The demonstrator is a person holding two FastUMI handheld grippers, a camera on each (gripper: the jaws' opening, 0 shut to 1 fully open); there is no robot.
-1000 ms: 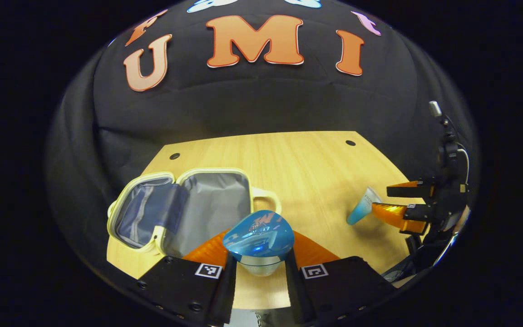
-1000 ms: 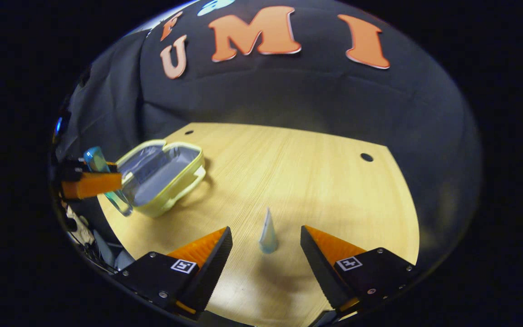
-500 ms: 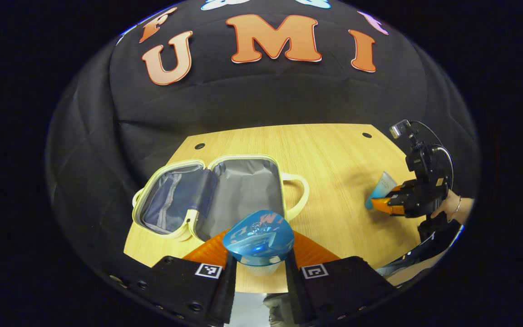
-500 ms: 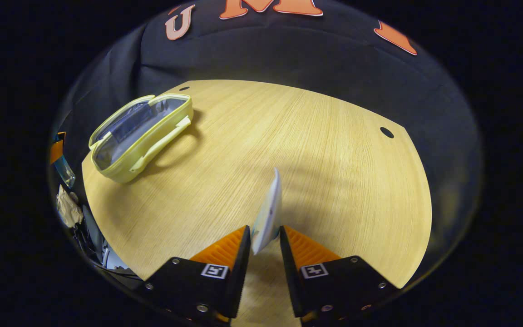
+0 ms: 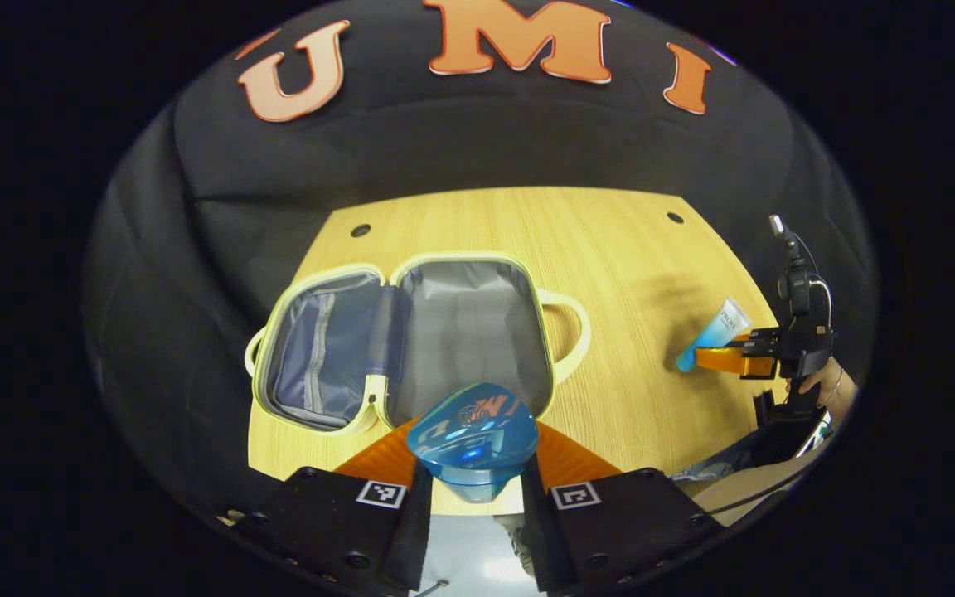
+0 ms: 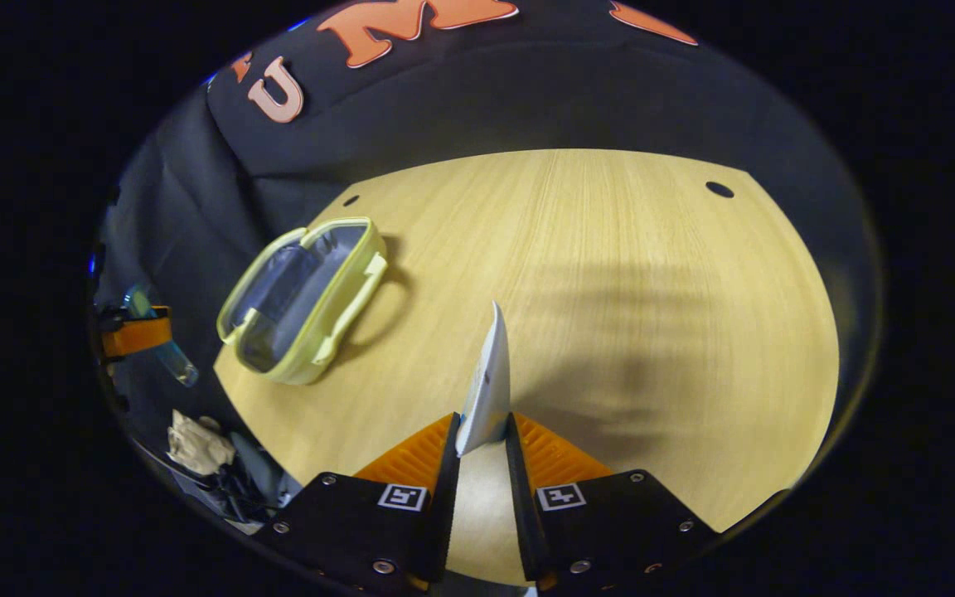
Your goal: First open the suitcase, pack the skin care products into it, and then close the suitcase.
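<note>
Two grippers: we hold one in each hand, and each one is pinching a skin care thing.
Left gripper [image 5: 477, 489]: its two orange fingers squeeze the blue bottle [image 5: 472, 433] from both sides, just over the near edge of the desk [image 5: 610, 249].
Blue bottle: it looks smooth and shiny with a rounded, wide end, so we think it could slip out if we tip it or ease the squeeze too soon.
Right gripper [image 6: 482, 464]: its fingers are pressed on the low end of the white tube [image 6: 486, 385], which sticks up and forward over the middle of the desk.
White tube: it is thin and soft, and we hold it only near one end, so we think it may swing, bend or slide out on the way.
Suitcase [image 5: 411, 332]: it lies open and flat near the left edge of the desk, both grey halves up, handle toward the middle.
What could go wrong: we might let go before a thing is over the open half, and it would land on the desk or roll off the near edge.
Bumping: both hands head for one small case, so we think the grippers could knock each other or push the case.
Closing later: a thing left across the yellow rim [image 5: 544, 332] would stop the lid from shutting.
</note>
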